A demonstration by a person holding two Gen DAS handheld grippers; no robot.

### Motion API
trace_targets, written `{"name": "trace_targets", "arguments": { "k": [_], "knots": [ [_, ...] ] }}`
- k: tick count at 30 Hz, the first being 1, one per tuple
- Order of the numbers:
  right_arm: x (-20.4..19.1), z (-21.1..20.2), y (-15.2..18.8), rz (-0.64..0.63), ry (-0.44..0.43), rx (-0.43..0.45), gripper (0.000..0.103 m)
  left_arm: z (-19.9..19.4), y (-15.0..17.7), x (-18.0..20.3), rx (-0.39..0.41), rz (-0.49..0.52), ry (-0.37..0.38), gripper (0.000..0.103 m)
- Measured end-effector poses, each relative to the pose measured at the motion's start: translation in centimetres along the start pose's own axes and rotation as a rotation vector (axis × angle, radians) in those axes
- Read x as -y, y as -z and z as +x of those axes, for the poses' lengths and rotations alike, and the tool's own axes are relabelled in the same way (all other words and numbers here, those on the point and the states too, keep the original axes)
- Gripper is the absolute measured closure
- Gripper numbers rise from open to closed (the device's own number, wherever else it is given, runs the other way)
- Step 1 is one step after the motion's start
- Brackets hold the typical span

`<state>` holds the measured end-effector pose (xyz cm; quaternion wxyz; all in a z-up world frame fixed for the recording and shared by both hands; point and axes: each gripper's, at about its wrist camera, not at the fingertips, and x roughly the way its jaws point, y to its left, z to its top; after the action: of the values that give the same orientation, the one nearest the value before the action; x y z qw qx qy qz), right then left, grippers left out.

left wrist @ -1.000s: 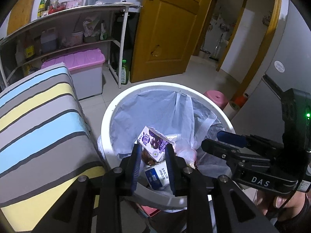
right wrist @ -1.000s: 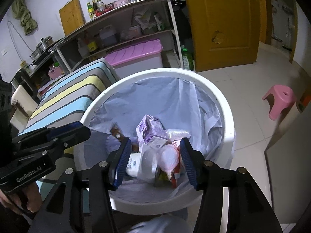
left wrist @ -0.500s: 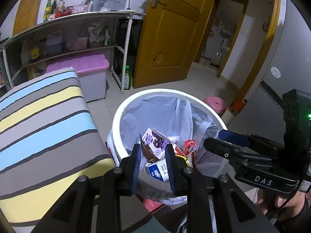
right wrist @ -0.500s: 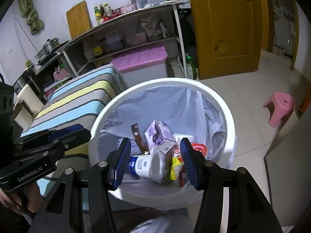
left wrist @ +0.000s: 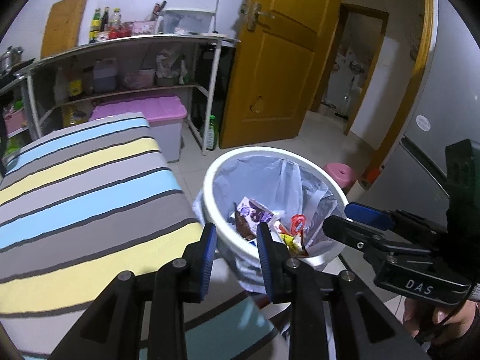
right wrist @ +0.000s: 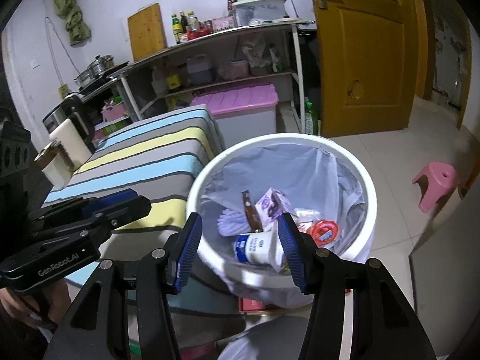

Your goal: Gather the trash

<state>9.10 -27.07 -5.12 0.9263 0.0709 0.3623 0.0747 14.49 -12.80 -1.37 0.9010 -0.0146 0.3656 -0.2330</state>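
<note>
A white round bin (left wrist: 210, 180) (right wrist: 192, 198) with a pale blue liner stands on the floor beside a striped surface. Inside lie a purple carton (left wrist: 252, 211) (right wrist: 271, 204), a white and blue bottle (right wrist: 255, 246), a red round lid (right wrist: 325, 228) and a brown wrapper (right wrist: 250, 210). My left gripper (left wrist: 235, 231) hangs above the bin's near rim; its jaws are opening and hold nothing. My right gripper (right wrist: 239, 222) hovers over the bin, open and empty. Each gripper also shows from the side in the other's view: the right gripper (left wrist: 345, 216), the left gripper (right wrist: 135, 198).
The striped blue, yellow and grey surface (left wrist: 90, 180) lies left of the bin. Behind it are a pink-lidded box (left wrist: 141, 111), a metal shelf (left wrist: 135, 42) with bottles, and a yellow door (left wrist: 270, 75). A pink stool (right wrist: 435, 183) and a grey fridge (left wrist: 435, 120) stand to the right.
Both grippers have drawn back and up from the bin, which now looks smaller and farther. In the left wrist view the bin has shifted to the right.
</note>
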Motion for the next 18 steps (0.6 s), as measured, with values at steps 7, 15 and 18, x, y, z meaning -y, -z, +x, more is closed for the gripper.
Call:
{"name": "trace_targets", "arguments": {
  "k": [7, 15, 18],
  "knots": [
    [-2.1, -1.9, 1.0, -0.033, -0.025, 0.023, 0.049, -3.0, 1.4, -1.2, 0.039, -0.032, -0.06, 0.075],
    [-4.1, -3.4, 2.3, -0.059, -0.056, 0.036, 0.049, -5.7, 3.2, -2.4, 0.062, -0.064, -0.112, 0.075],
    [-4.6, -3.8, 2.8, -0.069, -0.063, 0.037, 0.049, -6.5, 3.8, -2.5, 0.068, -0.069, -0.135, 0.075]
  ]
}}
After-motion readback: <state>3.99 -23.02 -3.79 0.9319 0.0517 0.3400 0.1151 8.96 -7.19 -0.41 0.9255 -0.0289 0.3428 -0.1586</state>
